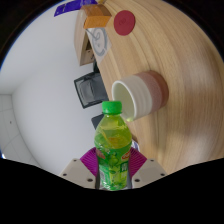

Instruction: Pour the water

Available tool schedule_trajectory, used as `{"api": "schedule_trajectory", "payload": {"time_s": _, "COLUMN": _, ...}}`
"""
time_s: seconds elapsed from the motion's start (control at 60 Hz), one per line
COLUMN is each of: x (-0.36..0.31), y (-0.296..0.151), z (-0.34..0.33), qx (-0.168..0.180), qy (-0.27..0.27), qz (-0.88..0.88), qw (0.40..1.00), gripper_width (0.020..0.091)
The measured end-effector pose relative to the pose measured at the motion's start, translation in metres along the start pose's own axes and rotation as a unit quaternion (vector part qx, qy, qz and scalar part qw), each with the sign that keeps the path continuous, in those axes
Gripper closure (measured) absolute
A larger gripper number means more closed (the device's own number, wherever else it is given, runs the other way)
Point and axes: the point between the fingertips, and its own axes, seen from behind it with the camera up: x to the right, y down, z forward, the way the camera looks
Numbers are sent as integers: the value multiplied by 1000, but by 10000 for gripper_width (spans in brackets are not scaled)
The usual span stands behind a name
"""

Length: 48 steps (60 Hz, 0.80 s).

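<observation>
Gripper view: a green bottle [113,145] w/ green cap sits upright between the two fingers, pink pads [89,160] pressing its sides, so the gripper [113,168] is clenched on the bottle, around label height. Bottle's long axis runs straight up from the fingers, cap pointing toward the white cup [140,93] just beyond it. Cup stands on the round wooden table [185,80], mouth open toward us, looks empty from here. Farther back: a red disc [123,23], a small box [99,40], an orange item [97,19], something purple [72,7] near the far table edge.

Handling call: plastic bottle, prob. thin-walled and a bit squashy, smooth label so could slip; liquid inside gives it some weight. Mid-body grip looks right. Cap looks on, so can't pour yet, IMO.
</observation>
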Motion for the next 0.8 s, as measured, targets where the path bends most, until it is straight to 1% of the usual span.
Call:
{"api": "schedule_trajectory", "payload": {"time_s": 0.1, "x": -2, "y": 4, "z": -5, "qx": -5, "qy": 6, "qz": -38, "qw": 999, "gripper_width": 745}}
{"api": "schedule_trajectory", "payload": {"time_s": 0.217, "x": -29, "y": 6, "z": -28, "qx": 0, "qy": 7, "qz": -186, "qw": 982, "gripper_width": 745}}
{"api": "schedule_trajectory", "payload": {"time_s": 0.3, "x": -61, "y": -13, "z": -43, "qx": 35, "qy": 20, "qz": -335, "qw": 941, "gripper_width": 745}}
{"api": "schedule_trajectory", "payload": {"time_s": 0.35, "x": -91, "y": -26, "z": -62, "qx": 67, "qy": 11, "qz": -412, "qw": 909, "gripper_width": 742}}
{"api": "schedule_trajectory", "payload": {"time_s": 0.367, "x": -100, "y": -29, "z": -64, "qx": 75, "qy": 15, "qz": -436, "qw": 897, "gripper_width": 743}}
{"api": "schedule_trajectory", "payload": {"time_s": 0.45, "x": -137, "y": -50, "z": -81, "qx": 109, "qy": 15, "qz": -550, "qw": 828, "gripper_width": 742}}
{"api": "schedule_trajectory", "payload": {"time_s": 0.517, "x": -159, "y": -73, "z": -93, "qx": 141, "qy": 29, "qz": -636, "qw": 758, "gripper_width": 727}}
{"api": "schedule_trajectory", "payload": {"time_s": 0.583, "x": -168, "y": -104, "z": -100, "qx": 169, "qy": 58, "qz": -704, "qw": 687, "gripper_width": 726}}
{"api": "schedule_trajectory", "payload": {"time_s": 0.633, "x": -167, "y": -131, "z": -105, "qx": 186, "qy": 71, "qz": -738, "qw": 645, "gripper_width": 727}}
{"api": "schedule_trajectory", "payload": {"time_s": 0.717, "x": -165, "y": -173, "z": -103, "qx": 208, "qy": 103, "qz": -766, "qw": 599, "gripper_width": 729}}
{"api": "schedule_trajectory", "payload": {"time_s": 0.75, "x": -159, "y": -191, "z": -101, "qx": 215, "qy": 116, "qz": -770, "qw": 590, "gripper_width": 729}}
{"api": "schedule_trajectory", "payload": {"time_s": 0.8, "x": -144, "y": -214, "z": -95, "qx": 214, "qy": 130, "qz": -771, "qw": 585, "gripper_width": 728}}
